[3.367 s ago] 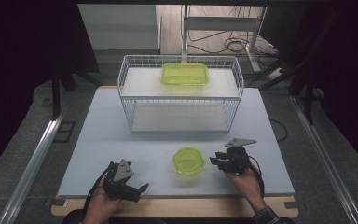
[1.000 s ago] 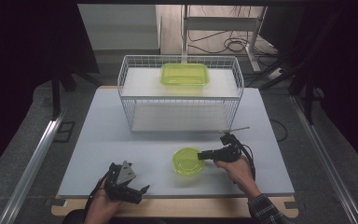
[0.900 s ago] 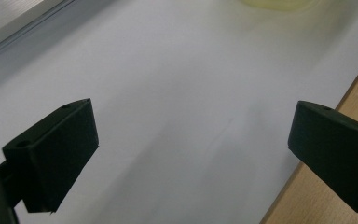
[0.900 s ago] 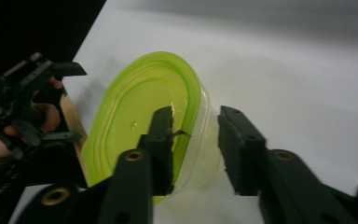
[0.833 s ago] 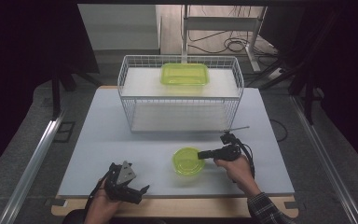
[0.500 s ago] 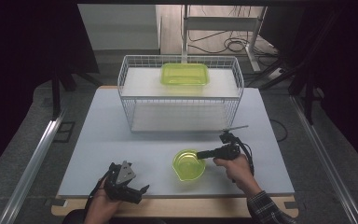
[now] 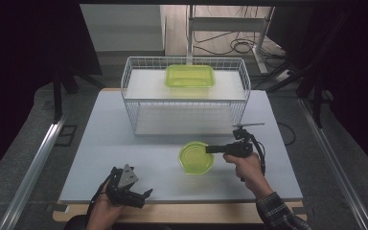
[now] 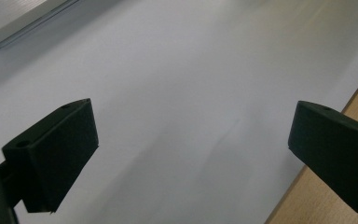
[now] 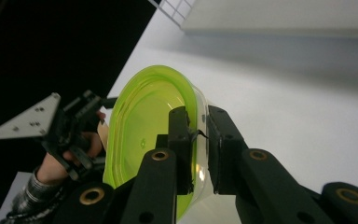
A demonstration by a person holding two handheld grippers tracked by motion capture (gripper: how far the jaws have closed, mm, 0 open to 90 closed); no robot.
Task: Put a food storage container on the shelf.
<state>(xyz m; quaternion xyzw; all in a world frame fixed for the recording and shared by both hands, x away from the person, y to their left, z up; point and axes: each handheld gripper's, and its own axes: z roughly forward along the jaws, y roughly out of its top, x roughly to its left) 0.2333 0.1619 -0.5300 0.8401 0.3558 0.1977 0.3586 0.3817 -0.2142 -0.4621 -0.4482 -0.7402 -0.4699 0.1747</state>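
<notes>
Near the front edge of the white table, the right gripper is clamping the wall of a round, translucent yellow-green plastic bowl, its jaws having just been closing on that rim. The right gripper view is showing one black jaw inside the bowl and the other outside, both pressing on the thin wall. The bowl is sitting tilted on the table, just in front of a white wire basket, which is carrying a rectangular yellow-green plastic container on its upper shelf. The left gripper is resting low at the near left of the table, well apart from the bowl; the left gripper view is showing its jaws standing wide apart over bare table surface, with nothing between them.
</notes>
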